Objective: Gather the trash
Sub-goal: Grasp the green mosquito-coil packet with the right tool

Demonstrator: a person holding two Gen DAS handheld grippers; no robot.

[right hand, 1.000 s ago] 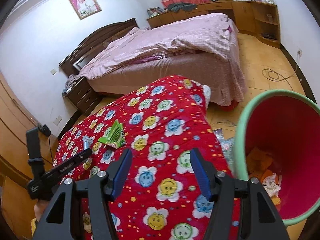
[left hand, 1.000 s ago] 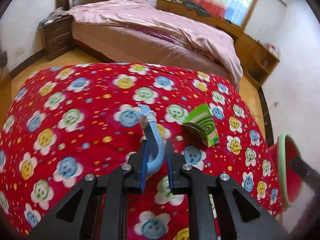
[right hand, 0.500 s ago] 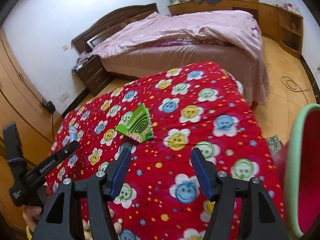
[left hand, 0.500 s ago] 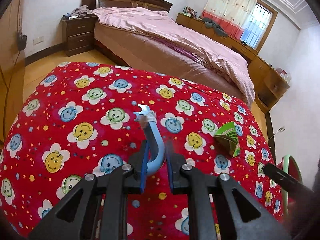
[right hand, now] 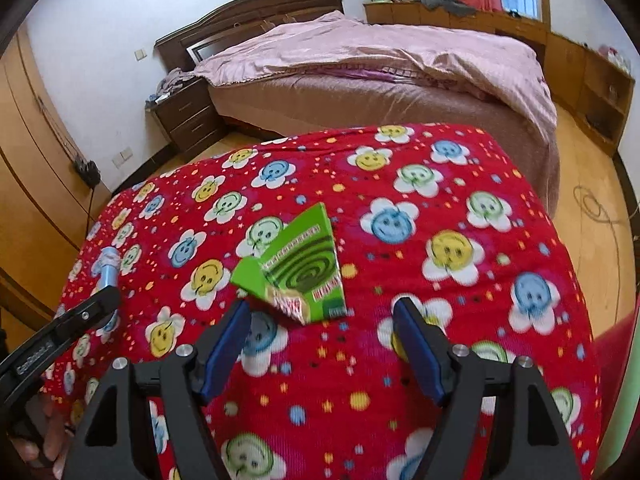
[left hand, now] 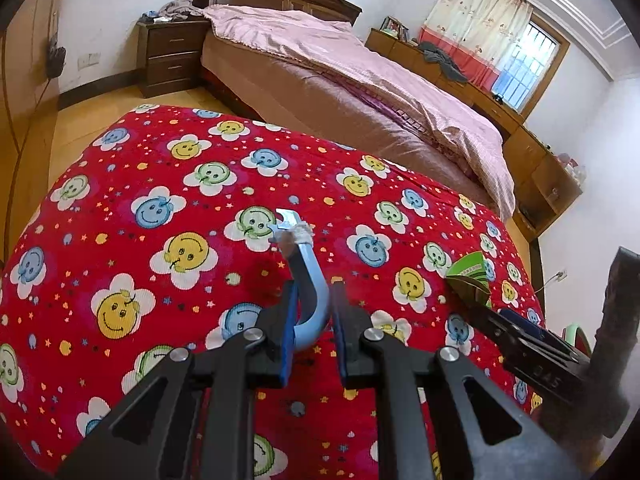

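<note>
The red flower-print cover (right hand: 460, 200) spreads beneath both grippers. The green box (right hand: 304, 268) lies just ahead of the right gripper (right hand: 320, 328), whose empty jaws are opening; centre them over it before squeezing. The left gripper (left hand: 312, 320) is clenched on a curved blue strip (left hand: 310, 292).

Swung away from red bin with green rim (right hand: 624, 392) toward flattened green cardboard box (right hand: 300, 266); right gripper (right hand: 322, 340) jaws opening, nothing between.

Red bin (right hand: 618, 344) cut off at right edge, green carton's (right hand: 304, 268) print blurred — perhaps unreadable
</note>
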